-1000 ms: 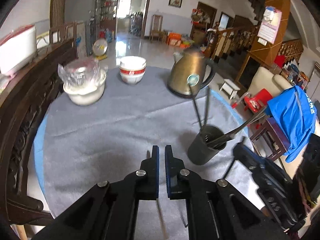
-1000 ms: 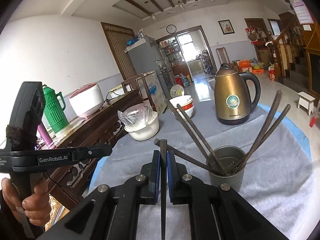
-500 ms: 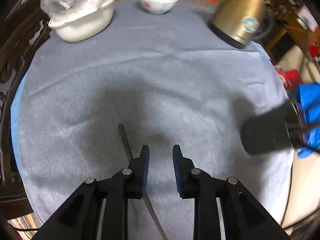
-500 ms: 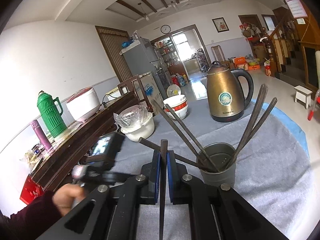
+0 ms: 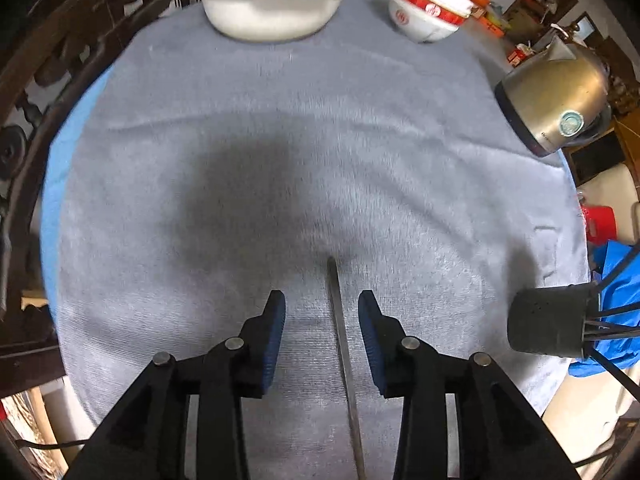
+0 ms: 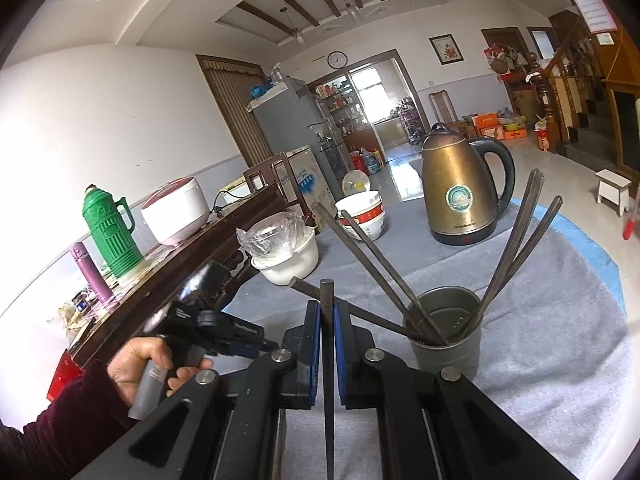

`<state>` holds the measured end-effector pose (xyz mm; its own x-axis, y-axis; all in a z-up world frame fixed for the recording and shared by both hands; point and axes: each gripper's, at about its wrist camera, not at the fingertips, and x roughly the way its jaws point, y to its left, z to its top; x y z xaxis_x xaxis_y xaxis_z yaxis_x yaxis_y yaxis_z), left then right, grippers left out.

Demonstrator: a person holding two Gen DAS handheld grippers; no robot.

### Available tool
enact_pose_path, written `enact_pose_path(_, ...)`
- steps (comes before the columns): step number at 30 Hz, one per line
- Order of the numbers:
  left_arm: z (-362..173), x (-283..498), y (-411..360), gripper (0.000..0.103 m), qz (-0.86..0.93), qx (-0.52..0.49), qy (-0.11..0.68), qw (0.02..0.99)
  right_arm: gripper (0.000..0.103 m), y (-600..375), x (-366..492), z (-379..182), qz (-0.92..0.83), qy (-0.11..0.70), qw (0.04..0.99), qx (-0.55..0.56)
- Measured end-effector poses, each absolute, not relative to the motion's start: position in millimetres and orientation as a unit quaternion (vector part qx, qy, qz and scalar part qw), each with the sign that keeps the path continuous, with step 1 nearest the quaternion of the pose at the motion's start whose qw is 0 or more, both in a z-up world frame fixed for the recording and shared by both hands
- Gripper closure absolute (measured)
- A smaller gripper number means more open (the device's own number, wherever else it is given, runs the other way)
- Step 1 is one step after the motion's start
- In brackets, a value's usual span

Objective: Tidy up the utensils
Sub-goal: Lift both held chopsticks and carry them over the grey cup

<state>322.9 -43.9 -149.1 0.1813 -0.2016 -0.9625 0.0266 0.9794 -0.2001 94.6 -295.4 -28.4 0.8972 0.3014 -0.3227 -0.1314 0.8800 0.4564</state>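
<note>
From the left wrist view, the left claw (image 5: 322,312) points steeply down at the bench (image 5: 280,160), which is covered by a grey cloth; its jaws have just been opening and now stand apart, released, with a single dark chopstick (image 5: 340,340) lying flat on the cloth between them, nearer the right pad and touched by neither. The chopstick's tip points toward 12 o'clock and its other end runs under the claw out of sight. At 3 o'clock, near the bench edge, stands a dark metal cup (image 5: 548,320) with more chopsticks sticking out of it to the right. At 12 o'clock sits a white pot (image 5: 272,4) with plastic wrap over it, at 1 o'clock a stack of red-and-white bowls (image 5: 428,12), and at 2 o'clock a brass-coloured kettle (image 5: 556,108). From the right wrist view, the right claw (image 6: 327,312) is clenched on another chopstick (image 6: 327,360), which stands between the blue pads with its blunt end poking out at 12 o'clock. Just to the right of it the cup (image 6: 446,340) holds several chopsticks (image 6: 516,248) that fan out, leaning left and right. The kettle (image 6: 456,192) stands beyond the cup, the bowls (image 6: 362,216) and pot (image 6: 288,256) toward 11 o'clock. At 8 o'clock a person's hand (image 6: 144,372) in a dark red sleeve grips the handle of the other tool low over the bench.
</note>
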Motion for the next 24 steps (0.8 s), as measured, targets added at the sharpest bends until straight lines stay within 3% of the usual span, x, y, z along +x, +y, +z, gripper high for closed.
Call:
enact_pose_path(7,-170.5,330.7,-56.5,0.066,-0.072,-0.076,0.651,0.752,0.096,-300.5,88.5,-26.4,0.108,0.193,0.950,0.222)
enact_pose_path(12,-183.3,336.2,-52.6,0.095,-0.074,-0.090,0.653,0.748,0.096,-299.7,85.6,-24.8,0.106,0.192,0.950,0.221)
enact_pose_path(18,-170.7,326.0,-45.0,0.097,-0.092,-0.100,0.633,0.762,0.096,-299.5,83.8,-21.1,0.102,0.187,0.952,0.219)
enact_pose_path(24,-107.8,294.1,-48.5,0.097,-0.135,-0.088,0.577,0.801,0.096,-309.2,77.1,-6.9,0.094,0.166,0.955,0.226)
